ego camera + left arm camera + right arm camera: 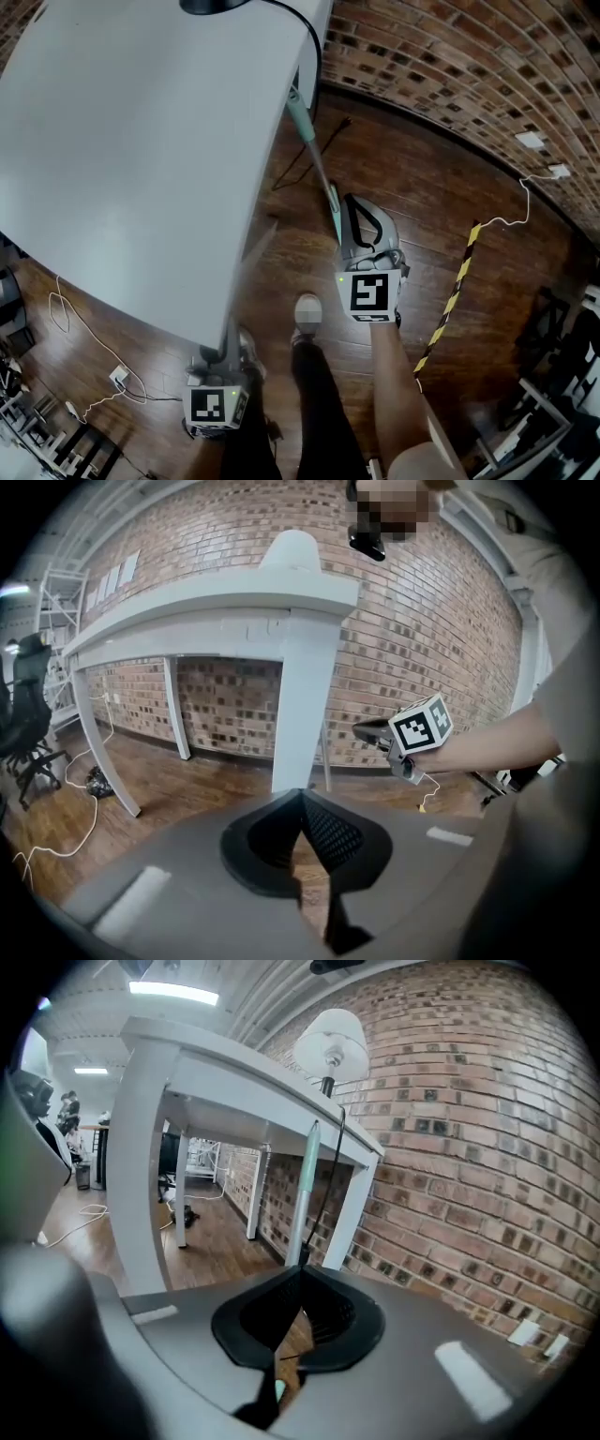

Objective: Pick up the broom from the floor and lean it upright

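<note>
"Where is the broom (307, 1185)?"
"It stands up just past the right gripper (301, 1269) tips, leaning on the table (242, 1080)."
"Do the jaws hold it?"
"No. They are shut and empty. The left gripper (302, 794) is too."

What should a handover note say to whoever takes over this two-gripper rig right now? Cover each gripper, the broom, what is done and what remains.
Left gripper: jaws together, empty, held low beside the large white table.
Right gripper: jaws together, nothing between them, tips just short of the broom's handle.
Long pale green and grey broom: standing steeply, its handle top apparently resting against the table's edge; its head is hidden.
Done: broom is up off the floor and leaned.
Left: probably only to draw the right gripper clear and check that the broom does not slide.
</note>
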`<control>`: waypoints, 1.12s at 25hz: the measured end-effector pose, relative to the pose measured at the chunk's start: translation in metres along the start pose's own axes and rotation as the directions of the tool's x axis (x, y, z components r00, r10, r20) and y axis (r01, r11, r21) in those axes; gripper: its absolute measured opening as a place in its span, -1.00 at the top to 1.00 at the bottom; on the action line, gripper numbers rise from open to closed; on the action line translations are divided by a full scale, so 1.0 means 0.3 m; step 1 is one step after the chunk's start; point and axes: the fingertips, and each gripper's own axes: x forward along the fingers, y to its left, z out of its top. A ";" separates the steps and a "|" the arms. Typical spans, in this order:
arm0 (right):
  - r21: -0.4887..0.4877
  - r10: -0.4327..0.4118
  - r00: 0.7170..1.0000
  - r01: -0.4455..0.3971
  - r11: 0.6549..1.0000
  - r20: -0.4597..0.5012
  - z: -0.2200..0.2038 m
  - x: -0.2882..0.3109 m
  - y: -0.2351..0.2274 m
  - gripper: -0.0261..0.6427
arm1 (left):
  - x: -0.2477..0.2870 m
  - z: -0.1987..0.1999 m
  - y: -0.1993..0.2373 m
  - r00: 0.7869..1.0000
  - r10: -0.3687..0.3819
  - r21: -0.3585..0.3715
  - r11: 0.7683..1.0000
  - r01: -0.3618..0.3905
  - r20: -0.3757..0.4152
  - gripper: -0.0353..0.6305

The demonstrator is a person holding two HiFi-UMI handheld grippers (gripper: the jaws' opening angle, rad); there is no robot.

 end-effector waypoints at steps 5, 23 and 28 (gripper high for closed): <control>0.050 -0.021 0.997 0.025 0.998 -0.076 -0.019 -0.102 0.013 0.89 | -0.045 0.059 -0.010 1.000 0.011 -0.015 1.000 -0.011 0.015 0.89; 0.243 -0.080 0.996 0.068 0.968 0.042 0.699 -0.764 -0.226 0.88 | -0.433 0.740 -0.105 0.977 0.004 0.098 0.995 -0.026 0.213 0.89; 0.228 -0.098 0.990 0.073 0.971 0.098 0.866 -0.900 -0.243 0.89 | -0.540 0.906 -0.123 0.953 -0.024 0.107 0.994 -0.009 0.303 0.89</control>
